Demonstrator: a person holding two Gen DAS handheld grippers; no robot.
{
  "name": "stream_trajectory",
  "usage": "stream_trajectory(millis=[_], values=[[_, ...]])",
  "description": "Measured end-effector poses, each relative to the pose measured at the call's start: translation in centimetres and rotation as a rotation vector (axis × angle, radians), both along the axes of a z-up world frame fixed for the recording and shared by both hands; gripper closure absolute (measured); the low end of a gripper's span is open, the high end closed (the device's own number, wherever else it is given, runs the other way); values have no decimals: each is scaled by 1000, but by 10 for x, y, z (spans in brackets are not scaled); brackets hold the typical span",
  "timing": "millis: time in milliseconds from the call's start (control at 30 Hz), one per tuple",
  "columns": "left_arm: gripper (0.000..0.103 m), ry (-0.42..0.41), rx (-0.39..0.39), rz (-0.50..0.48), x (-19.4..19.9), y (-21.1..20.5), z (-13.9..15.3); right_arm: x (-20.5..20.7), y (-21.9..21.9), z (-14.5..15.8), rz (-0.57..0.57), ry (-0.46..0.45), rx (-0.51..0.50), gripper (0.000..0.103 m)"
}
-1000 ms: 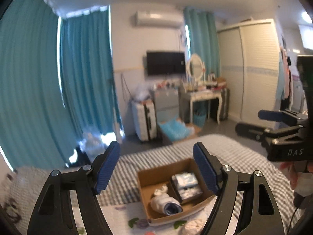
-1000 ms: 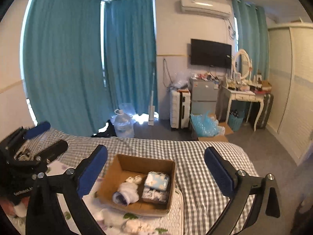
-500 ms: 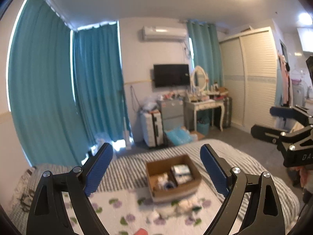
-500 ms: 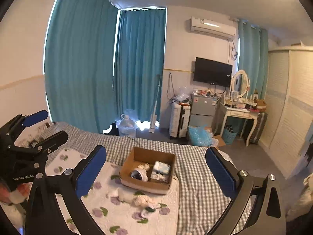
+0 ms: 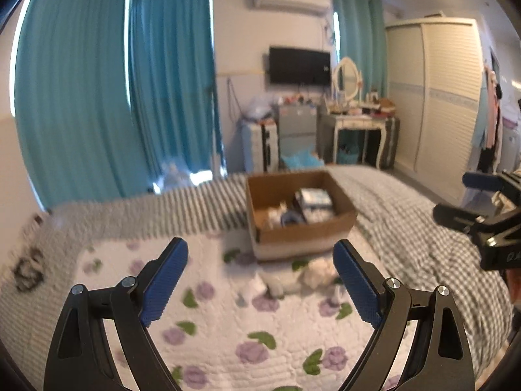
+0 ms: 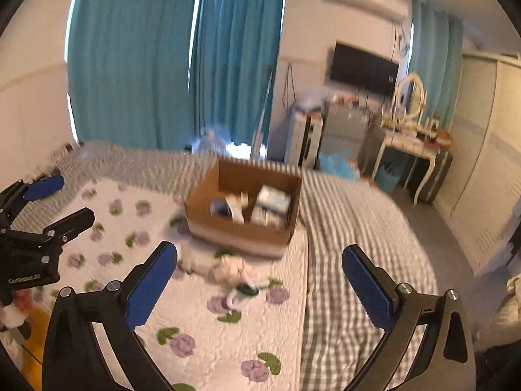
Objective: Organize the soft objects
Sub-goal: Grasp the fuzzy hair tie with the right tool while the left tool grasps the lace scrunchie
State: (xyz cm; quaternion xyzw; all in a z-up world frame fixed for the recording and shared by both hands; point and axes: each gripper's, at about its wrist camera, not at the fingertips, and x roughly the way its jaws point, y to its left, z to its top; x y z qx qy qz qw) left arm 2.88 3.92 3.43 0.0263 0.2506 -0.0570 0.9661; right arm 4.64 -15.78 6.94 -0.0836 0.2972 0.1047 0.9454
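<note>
My left gripper has just been opening and now stands spread wide with nothing between its blue pads; my right gripper is likewise released and empty. The landmark is the cardboard box, sitting on the flowered quilt where that meets the checked bedcover. The soft objects still to tidy lie in a loose pale heap on the quilt just in front of the box's near wall, on my side of it; the blur keeps me from telling how many pieces there are or what each is. To do this step well, I judge I should pick one piece at the edge of the heap, come down over it with the pads on either side, and pinch a good fold of fabric so that it neither slips nor drags its neighbours, keeping my other claw clear of the box mouth. Inside the box, pale rolled bundles fill the left part and light blue packets the right; some floor looks bare behind them.
</note>
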Motion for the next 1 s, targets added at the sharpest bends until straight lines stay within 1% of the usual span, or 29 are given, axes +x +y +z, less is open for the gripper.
stream_trajectory(millis=[33, 100, 133, 233, 300, 333, 367, 433, 500, 567, 633, 733, 800, 833, 933, 1000], values=[[11, 25, -7, -12, 7, -3, -15, 6, -1, -11, -1, 17, 3, 1], [11, 70, 2, -5, 25, -8, -45, 29, -3, -44, -6, 78, 23, 1], [11, 87, 6, -4, 32, -11, -57, 37, -5, -56, -11, 98, 30, 1], [11, 146, 9, 10, 55, -18, -95, 67, -10, -107, -27, 182, 51, 1], [11, 172, 4, 28, 67, -20, -118, 81, -11, -133, -23, 226, 55, 2], [11, 184, 3, 32, 72, -20, -126, 90, -11, -149, -21, 252, 55, 2], [11, 195, 2, 33, 76, -21, -133, 95, -10, -158, -19, 268, 57, 4], [11, 220, 9, 36, 85, -21, -147, 110, -8, -185, -4, 320, 67, 9], [11, 237, 14, 45, 92, -23, -158, 119, -6, -201, 13, 349, 72, 12], [11, 253, 6, 48, 98, -24, -166, 127, -3, -215, 27, 374, 69, 13], [11, 275, -2, 41, 104, -26, -172, 135, -3, -226, 32, 393, 76, 18], [11, 286, 20, 35, 109, -32, -179, 144, -5, -232, 53, 419, 122, 32], [11, 287, 41, 34, 109, -36, -181, 147, -6, -234, 84, 430, 158, 58], [11, 290, 46, 31, 109, -38, -182, 147, -7, -234, 97, 435, 176, 58], [11, 299, 37, 14, 109, -45, -179, 142, -11, -230, 119, 432, 179, 60], [11, 294, 35, -1, 110, -55, -176, 138, -19, -223, 112, 419, 177, 62]])
